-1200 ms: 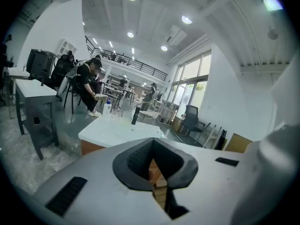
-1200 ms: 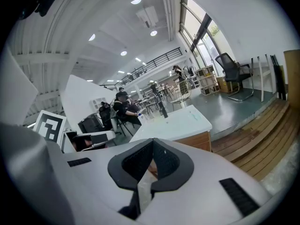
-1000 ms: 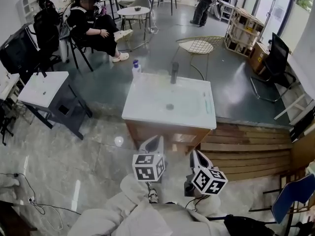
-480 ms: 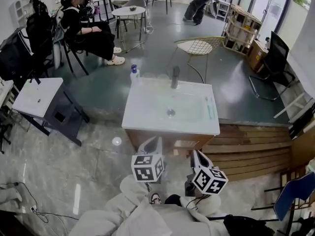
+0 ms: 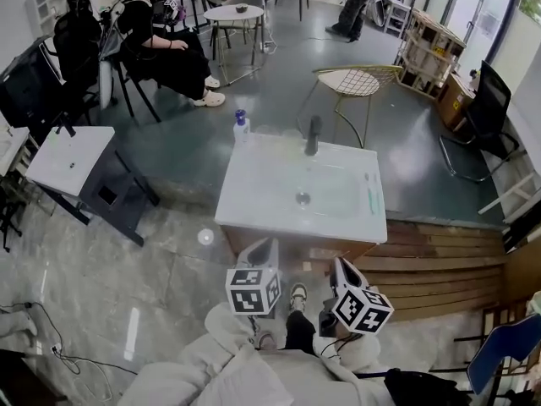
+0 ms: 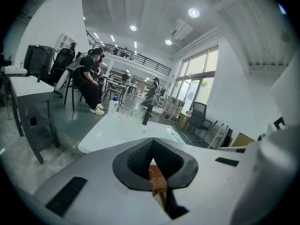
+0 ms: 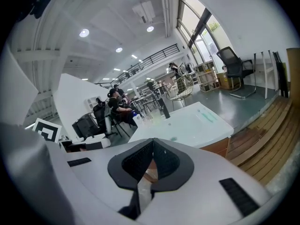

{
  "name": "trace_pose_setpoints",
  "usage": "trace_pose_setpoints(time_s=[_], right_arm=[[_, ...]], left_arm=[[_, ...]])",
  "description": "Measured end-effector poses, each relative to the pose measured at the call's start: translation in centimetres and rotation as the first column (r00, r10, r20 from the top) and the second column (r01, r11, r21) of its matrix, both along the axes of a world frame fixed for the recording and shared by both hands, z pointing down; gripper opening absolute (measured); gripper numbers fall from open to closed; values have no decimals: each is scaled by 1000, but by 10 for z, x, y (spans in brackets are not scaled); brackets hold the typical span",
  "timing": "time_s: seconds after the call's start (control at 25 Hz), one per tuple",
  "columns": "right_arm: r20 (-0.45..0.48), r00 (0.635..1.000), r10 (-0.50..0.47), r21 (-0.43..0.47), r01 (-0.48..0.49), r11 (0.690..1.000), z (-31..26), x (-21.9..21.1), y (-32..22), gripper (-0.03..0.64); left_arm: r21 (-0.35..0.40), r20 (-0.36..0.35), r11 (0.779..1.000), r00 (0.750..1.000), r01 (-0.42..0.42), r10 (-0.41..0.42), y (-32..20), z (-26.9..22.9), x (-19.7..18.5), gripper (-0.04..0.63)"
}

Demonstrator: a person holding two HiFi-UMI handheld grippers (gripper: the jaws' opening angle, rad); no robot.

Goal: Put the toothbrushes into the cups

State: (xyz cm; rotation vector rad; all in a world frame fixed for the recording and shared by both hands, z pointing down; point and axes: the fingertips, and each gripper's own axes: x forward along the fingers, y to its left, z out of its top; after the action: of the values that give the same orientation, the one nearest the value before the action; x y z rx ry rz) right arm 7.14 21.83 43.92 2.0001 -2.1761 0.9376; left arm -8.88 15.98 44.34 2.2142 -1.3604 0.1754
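A white sink basin [image 5: 254, 194] on a wooden cabinet stands ahead of me in the head view. Two pale green toothbrushes [image 5: 369, 194] lie along its right rim, also seen as toothbrushes [image 7: 206, 117] in the right gripper view. Clear cups [image 6: 123, 110] stand at the basin's far left corner beside a blue-capped bottle [image 5: 241, 126]. A dark faucet [image 5: 314, 135] rises at the back. My left gripper [image 5: 262, 255] and right gripper [image 5: 341, 272] hover short of the cabinet's front, both shut and empty. The left gripper [image 6: 152, 142] and the right gripper [image 7: 153, 142] point toward the basin.
A grey side table [image 5: 68, 155] stands to the left. Wooden steps [image 5: 439, 260] run along the right of the cabinet. A wire chair [image 5: 355, 81] and a seated person [image 5: 161, 45] are behind the sink. A blue chair [image 5: 507, 337] sits at the near right.
I have stepped closer to the sink, which now sits nearer and slightly to the right in the head view. Both grippers stay shut. A shoe now shows between them.
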Motion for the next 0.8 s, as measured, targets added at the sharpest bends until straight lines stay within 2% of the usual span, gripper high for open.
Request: trace_pose_setpoints(time_s=[0.2, 0.8], right_arm=[[8, 1000, -29, 14, 28, 999, -1, 2, -40, 23], [-4, 997, -83, -17, 83, 996, 1, 50, -164, 23]], left_arm=[[14, 16, 999, 999, 36, -36, -37, -4, -3, -2], [-8, 18, 998, 998, 69, -68, -147, 1, 44, -2]])
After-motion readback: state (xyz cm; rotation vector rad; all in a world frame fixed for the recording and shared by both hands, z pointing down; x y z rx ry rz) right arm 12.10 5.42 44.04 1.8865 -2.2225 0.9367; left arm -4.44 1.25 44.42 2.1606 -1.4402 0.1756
